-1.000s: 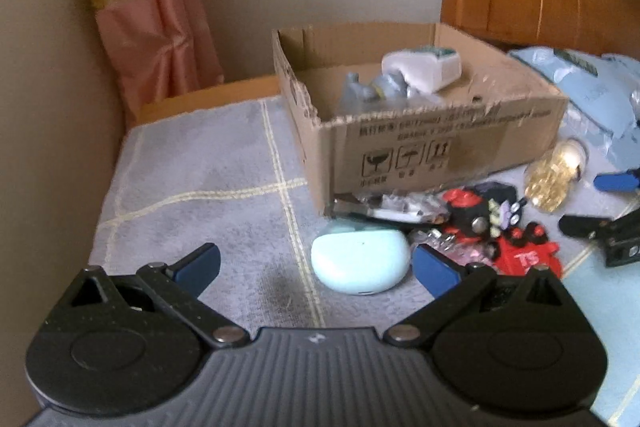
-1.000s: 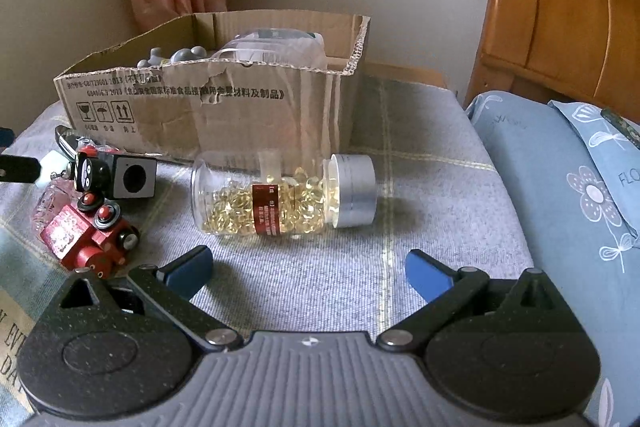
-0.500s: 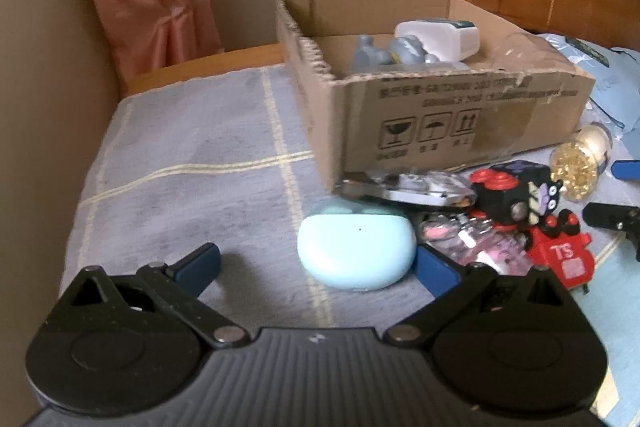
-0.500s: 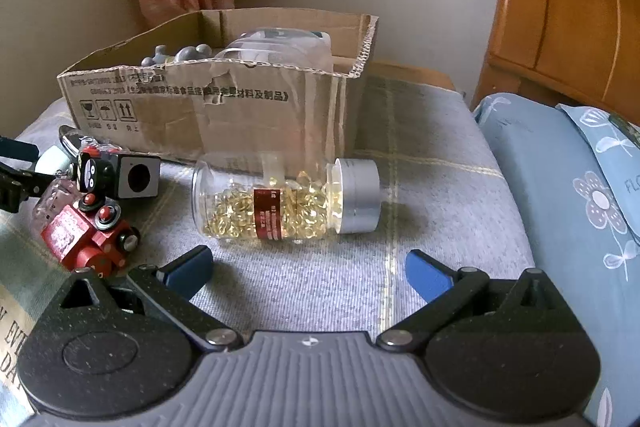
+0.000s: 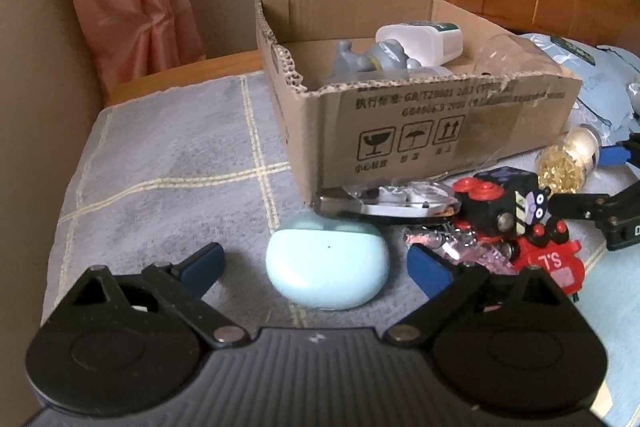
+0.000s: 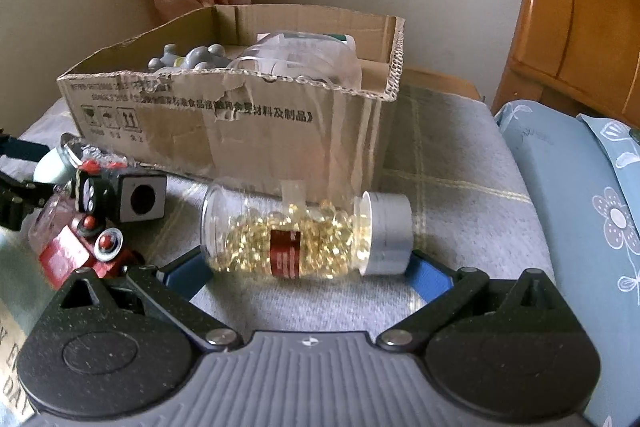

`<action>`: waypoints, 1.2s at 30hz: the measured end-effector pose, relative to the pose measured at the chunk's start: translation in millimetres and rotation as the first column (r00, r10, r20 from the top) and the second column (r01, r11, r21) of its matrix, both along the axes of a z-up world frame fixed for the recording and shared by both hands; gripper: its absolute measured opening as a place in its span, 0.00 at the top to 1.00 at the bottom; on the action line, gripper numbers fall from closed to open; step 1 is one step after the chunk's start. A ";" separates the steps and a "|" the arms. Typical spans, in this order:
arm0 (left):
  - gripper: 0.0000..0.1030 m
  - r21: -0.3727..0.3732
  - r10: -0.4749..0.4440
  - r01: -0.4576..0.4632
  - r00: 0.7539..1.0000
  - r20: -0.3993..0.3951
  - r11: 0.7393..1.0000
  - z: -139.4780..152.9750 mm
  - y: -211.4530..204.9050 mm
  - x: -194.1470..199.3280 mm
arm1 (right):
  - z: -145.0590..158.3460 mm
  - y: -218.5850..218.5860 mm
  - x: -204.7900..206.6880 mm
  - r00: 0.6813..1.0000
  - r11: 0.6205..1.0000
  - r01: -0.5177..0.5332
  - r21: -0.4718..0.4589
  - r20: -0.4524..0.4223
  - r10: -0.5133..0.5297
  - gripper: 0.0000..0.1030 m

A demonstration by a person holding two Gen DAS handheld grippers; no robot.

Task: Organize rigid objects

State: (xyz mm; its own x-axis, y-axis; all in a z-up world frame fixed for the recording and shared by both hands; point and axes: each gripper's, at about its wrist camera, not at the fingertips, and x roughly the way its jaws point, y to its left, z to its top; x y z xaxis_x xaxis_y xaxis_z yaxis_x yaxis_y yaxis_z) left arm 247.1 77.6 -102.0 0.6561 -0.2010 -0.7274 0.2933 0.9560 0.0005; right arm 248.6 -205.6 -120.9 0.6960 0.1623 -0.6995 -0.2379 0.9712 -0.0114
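A light-blue earbud case [image 5: 326, 269] lies on the grey checked blanket [image 5: 168, 163], between the fingers of my left gripper [image 5: 316, 267]. Its jaws are closing, with a gap still showing on each side of the case. In the right wrist view a clear bottle of golden capsules [image 6: 288, 239] with a silver cap [image 6: 388, 235] lies on its side. It spans the space between the fingertips of my open right gripper [image 6: 308, 275]. Behind both stands the cardboard box [image 5: 440, 147] holding a grey figurine [image 5: 372, 57], a white bottle [image 5: 420, 39] and a clear container [image 6: 304, 63].
Beside the case lie a red toy train [image 5: 548, 259], a black cube [image 5: 496, 199], a pink clear piece [image 5: 472, 247] and a flat clear case [image 5: 400, 199]. A blue pillow [image 6: 580, 195] and wooden headboard [image 6: 580, 7] bound the right. A wall and curtain [image 5: 132, 7] stand at the left.
The left gripper has come closer to the earbud case, which now sits between its fingers, and the fingers have narrowed a little. The right gripper has advanced until the capsule bottle lies between its fingertips.
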 end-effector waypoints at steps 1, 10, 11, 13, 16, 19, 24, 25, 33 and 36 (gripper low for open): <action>0.06 0.000 0.000 0.000 1.000 0.001 1.000 0.2 -0.5 0.2 | 0.5 2.4 2.4 1.000 1.000 0.011 -0.002 -0.007 -0.011 0.00; 0.15 0.000 -0.031 0.031 1.000 0.006 1.000 3.2 -1.5 -1.2 | 4.6 15.0 12.2 0.995 0.996 0.091 -0.014 -0.049 -0.091 0.00; 0.17 0.000 -0.033 0.033 0.999 0.007 0.999 3.5 -1.6 -1.5 | 5.6 14.9 12.2 0.994 0.995 0.096 -0.014 -0.044 -0.096 0.00; 0.20 0.000 -0.042 0.042 0.999 0.010 0.999 4.1 -2.4 -1.7 | 7.1 15.1 13.1 0.994 0.995 0.102 -0.020 -0.042 -0.103 0.00; 0.21 0.000 -0.039 0.039 0.999 0.009 0.999 4.1 -3.2 -1.8 | 8.4 16.8 14.5 0.993 0.993 0.109 -0.032 -0.047 -0.111 0.00; 0.29 0.001 -0.048 0.048 0.999 0.009 0.999 5.8 -4.2 -4.1 | 11.7 17.7 13.8 0.993 0.994 0.107 -0.031 -0.046 -0.109 0.00; 0.41 0.003 -0.040 0.040 0.999 0.001 0.999 7.6 -3.9 -4.7 | 15.6 18.4 15.3 0.992 0.993 0.114 -0.041 -0.055 -0.116 0.07; 0.41 0.006 -0.037 0.037 0.999 -0.002 0.999 8.2 -3.5 -4.6 | 15.8 18.1 15.4 0.991 0.993 0.113 -0.042 -0.063 -0.115 0.07; 0.41 0.009 -0.037 0.038 0.998 -0.057 0.999 11.9 2.5 -11.9 | 22.3 13.7 6.1 0.991 0.997 0.061 -0.038 -0.114 -0.065 0.07; 0.41 0.003 -0.045 0.045 0.995 -0.086 0.999 15.8 6.0 -16.8 | 26.3 9.3 0.2 0.989 0.999 0.028 -0.019 -0.144 -0.031 0.07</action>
State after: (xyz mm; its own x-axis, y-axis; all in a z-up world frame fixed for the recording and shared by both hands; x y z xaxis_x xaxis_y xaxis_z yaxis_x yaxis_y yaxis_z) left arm 230.3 83.6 -86.2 0.5818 -0.2252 -0.7815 0.3350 0.9419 -0.0220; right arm 248.8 -196.3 -94.6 0.5922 0.1302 -0.7952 -0.2096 0.9778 0.0040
